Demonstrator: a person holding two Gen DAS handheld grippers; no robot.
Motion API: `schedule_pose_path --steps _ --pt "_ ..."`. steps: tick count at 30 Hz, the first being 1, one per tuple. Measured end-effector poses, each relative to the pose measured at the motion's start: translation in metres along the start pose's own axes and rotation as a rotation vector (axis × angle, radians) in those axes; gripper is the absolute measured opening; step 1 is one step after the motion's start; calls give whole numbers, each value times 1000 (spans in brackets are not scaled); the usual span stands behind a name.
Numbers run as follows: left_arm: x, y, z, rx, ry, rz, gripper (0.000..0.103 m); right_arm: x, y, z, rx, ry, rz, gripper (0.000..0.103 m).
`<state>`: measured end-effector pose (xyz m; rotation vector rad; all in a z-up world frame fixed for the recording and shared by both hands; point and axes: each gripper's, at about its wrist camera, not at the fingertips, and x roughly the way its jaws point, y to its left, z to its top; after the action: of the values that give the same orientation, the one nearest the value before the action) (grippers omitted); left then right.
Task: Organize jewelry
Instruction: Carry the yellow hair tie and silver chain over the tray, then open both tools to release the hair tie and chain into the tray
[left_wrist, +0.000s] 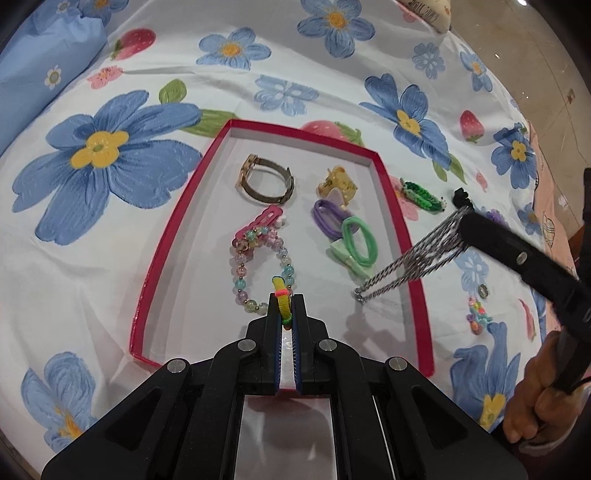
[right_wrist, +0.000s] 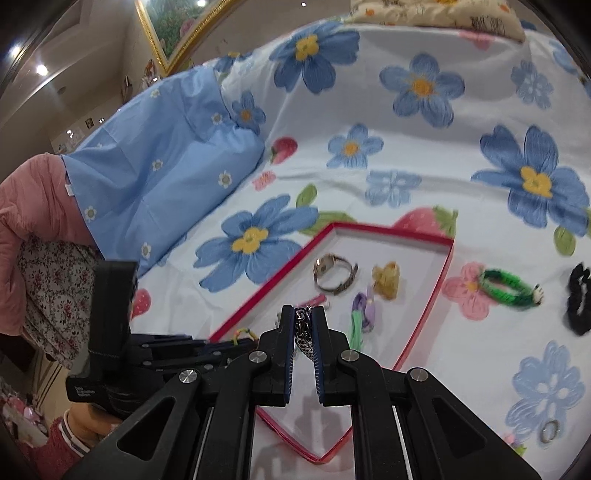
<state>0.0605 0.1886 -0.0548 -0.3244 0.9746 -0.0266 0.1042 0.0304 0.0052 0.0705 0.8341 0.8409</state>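
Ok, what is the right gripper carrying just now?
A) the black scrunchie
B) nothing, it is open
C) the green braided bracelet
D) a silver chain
D: the right gripper is shut on the silver chain, which hangs from its fingertips over the red tray; the green braided bracelet and black scrunchie lie outside on the bedsheet.

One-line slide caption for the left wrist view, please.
Left gripper holds a yellow band over the red tray while the right gripper carries in a silver chain.
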Motion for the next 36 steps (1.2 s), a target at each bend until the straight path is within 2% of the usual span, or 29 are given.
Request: schedule_pose_path --steps 12,18,22,26,36 --pt "27 3 -4 -3 60 -2 4 43 -23 -25 38 132 -29 9" --pt "33 6 -7 -12 76 8 6 55 -29 -31 44 172 -47 9" --pt "33 7 -6 -21 78 7 10 58 -32 -32 49 182 -49 9" --pt "32 6 -6 -19 76 20 20 60 -34 -33 57 190 -46 13" --pt "26 5 -6 -18 70 32 22 56 -35 -32 60 182 -46 13"
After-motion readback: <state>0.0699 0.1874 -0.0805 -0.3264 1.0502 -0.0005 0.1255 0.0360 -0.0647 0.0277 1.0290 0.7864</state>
